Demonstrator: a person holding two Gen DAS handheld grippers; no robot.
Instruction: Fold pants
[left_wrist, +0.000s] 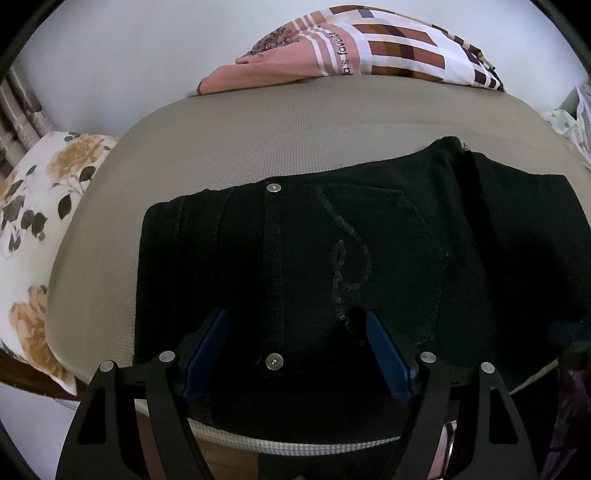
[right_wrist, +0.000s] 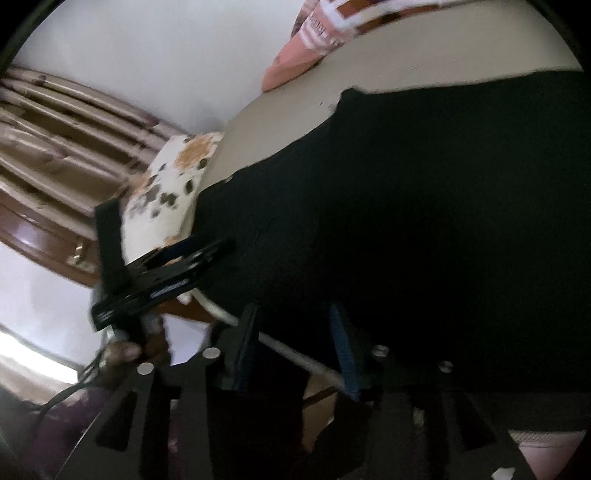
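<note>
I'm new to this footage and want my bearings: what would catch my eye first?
The black pants fill the middle, spread flat on a beige mattress, a stitched back pocket facing up. The left hand-held gripper hangs open above their near edge. A pink and brown blanket lies bunched at the far side.

The left wrist camera sits low and close over the near edge of the bed (left_wrist: 258, 122), looking forward across the black pants (left_wrist: 332, 240) toward the wall (left_wrist: 129, 55) and the patterned blanket (left_wrist: 369, 44). The right wrist camera is tilted, blurred and just as near, facing leftward along that edge. Both views share the pants, the floral pillow (right_wrist: 162, 206), blanket and wall.
</note>
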